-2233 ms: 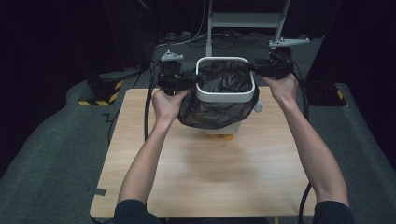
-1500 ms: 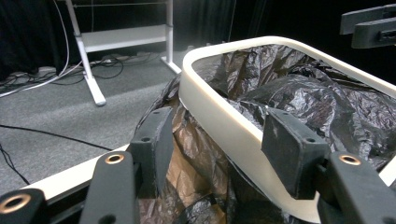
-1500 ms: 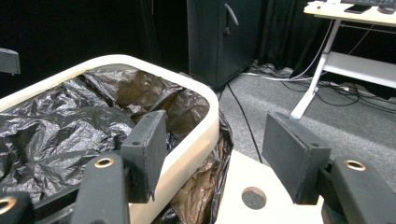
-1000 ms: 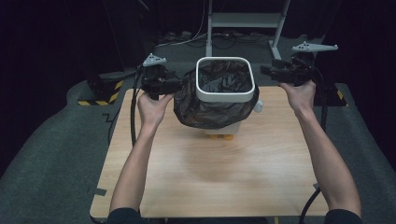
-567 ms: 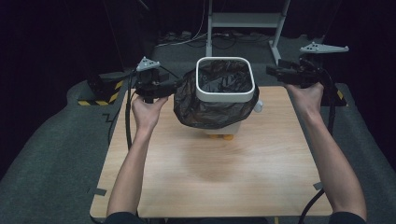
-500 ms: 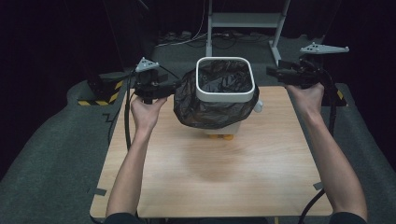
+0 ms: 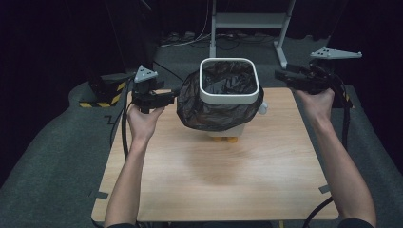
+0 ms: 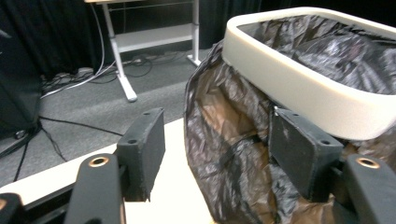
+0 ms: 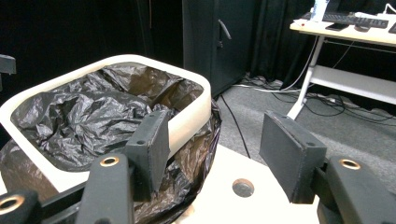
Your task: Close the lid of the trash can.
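White bin [image 7: 229,90] w/ black bag [image 7: 209,111] lining inside, draped over sides; both grippers' fingers spread, pinching nothing.

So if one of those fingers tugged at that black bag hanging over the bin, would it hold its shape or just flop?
Probably flop: the black bag is thin and crumpled, with deep creases. It looks very light, billowing loosely below the white rim. A hard tug might shift or tip the small bin, since it seems light too.

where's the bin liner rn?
In the high view the black bin liner lines the white bin at the wooden table's far middle, its excess draped outside the rim, between the left gripper and right gripper.
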Tool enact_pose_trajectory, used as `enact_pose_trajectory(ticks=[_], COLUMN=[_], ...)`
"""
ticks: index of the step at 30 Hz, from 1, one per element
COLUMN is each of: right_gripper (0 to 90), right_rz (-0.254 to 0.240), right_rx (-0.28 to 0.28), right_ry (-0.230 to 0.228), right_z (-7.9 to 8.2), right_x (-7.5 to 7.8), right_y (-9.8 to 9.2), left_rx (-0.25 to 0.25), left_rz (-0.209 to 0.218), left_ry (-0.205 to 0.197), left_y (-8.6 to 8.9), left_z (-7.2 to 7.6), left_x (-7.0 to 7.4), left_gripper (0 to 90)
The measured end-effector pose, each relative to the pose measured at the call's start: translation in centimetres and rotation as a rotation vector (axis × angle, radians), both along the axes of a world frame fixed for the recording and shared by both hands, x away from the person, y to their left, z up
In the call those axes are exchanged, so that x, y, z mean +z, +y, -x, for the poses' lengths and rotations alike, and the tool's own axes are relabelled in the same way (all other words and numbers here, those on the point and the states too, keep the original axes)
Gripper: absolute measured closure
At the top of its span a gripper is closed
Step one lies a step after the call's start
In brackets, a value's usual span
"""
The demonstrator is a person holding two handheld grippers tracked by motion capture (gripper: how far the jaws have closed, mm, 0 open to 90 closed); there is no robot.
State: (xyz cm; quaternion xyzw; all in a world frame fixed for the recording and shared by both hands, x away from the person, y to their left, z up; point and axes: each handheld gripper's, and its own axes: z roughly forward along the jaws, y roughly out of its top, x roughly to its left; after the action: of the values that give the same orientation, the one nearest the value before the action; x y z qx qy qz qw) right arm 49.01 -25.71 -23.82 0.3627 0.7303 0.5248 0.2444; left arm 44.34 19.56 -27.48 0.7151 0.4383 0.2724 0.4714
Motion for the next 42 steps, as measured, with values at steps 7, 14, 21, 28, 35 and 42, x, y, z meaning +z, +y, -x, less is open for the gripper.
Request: enact_pose_trajectory(ticks=[7,14,21,28,35,42], right_gripper=[42.5,44.6,44.2,44.2,43.8,43.5], right_rz=[0.003,-0.036,-0.049,-0.052,-0.069,-0.064], right_rx=[-0.010,-0.025,-0.024,-0.024,-0.036,-0.041], right_ry=[-0.006,-0.022,-0.020,-0.016,-0.007,0.000], right_z=[0.7,1.2,1.7,2.2,2.4,2.6], right_x=[0.2,-0.9,-1.5,-2.2,-3.1,-4.0], right_y=[-0.2,-1.0,-1.7,-2.2,-2.9,-3.1], left_rx=[0.015,0.006,0.013,0.005,0.010,0.005], left_rz=[-0.010,0.033,0.046,0.072,0.079,0.088], left_ry=[0.005,0.032,0.038,0.047,0.057,0.073], left_y=[0.5,1.3,1.7,2.1,2.5,2.8], left_z=[0.5,0.7,1.0,1.2,1.3,1.3], left_x=[-0.6,-1.3,-1.8,-2.5,-3.2,-3.8], left_gripper=[37.1,35.7,36.0,37.1,37.1,37.0])
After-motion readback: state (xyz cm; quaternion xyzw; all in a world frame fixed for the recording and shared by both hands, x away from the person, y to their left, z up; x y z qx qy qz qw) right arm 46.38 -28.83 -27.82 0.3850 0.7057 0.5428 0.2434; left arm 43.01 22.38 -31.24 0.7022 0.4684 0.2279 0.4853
